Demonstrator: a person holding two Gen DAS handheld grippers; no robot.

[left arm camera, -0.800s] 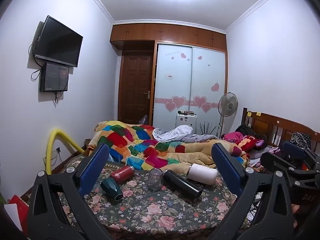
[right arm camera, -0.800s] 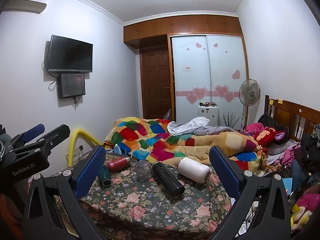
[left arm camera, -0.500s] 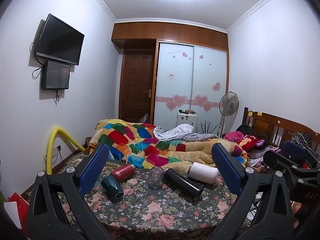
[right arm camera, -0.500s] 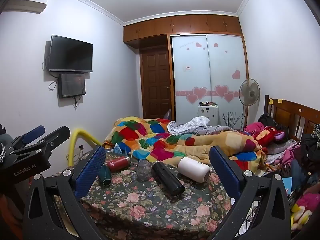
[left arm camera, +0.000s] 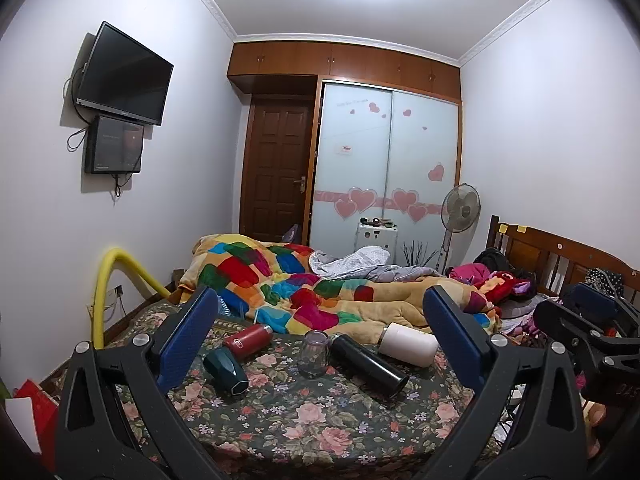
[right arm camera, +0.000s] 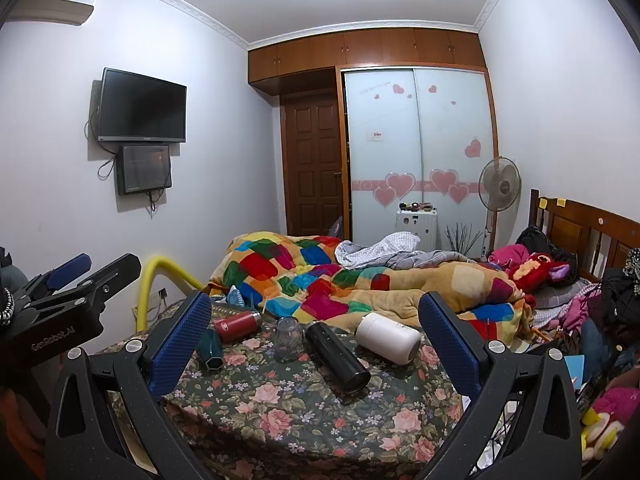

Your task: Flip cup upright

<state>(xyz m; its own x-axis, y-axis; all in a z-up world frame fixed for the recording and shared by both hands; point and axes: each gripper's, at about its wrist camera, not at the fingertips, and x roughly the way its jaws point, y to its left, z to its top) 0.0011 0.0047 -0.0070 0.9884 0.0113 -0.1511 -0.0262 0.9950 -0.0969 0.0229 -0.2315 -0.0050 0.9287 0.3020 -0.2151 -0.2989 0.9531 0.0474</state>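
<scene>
Both tools idle above the near edge of the round table with the dark floral cloth [left arm camera: 340,420]. My left gripper [left arm camera: 320,344] has its jaws spread wide, nothing between the blue pads; the right gripper [right arm camera: 316,344] is the same, wide apart and empty. In the right wrist view the left tool shows at the far left, well clear of the table.

Target, as I read the task: the small clear glass cup [left arm camera: 315,354], standing mouth-down near the table's middle, just left of the long black cylindrical flask [left arm camera: 368,364] and apparently not touching it, though the gap is narrow. Same cup from the right wrist [right arm camera: 289,339].

Handling judgement: light, rigid, smooth-walled, so slippery against the pads, and breakable if dropped or squeezed hard. The cloth underneath looks soft, which may let it wobble on release. I would take it across the side wall at mid-height, pads on opposite sides, then rotate through half a turn.

Count on the table:
- clear glass cup: one
- black flask, lying: one
- white cylindrical flask [left arm camera: 408,344], lying: one
- red bottle [left arm camera: 247,339], lying: one
- dark teal faceted bottle [left arm camera: 226,370], lying: one

Vessels total: five.
</scene>
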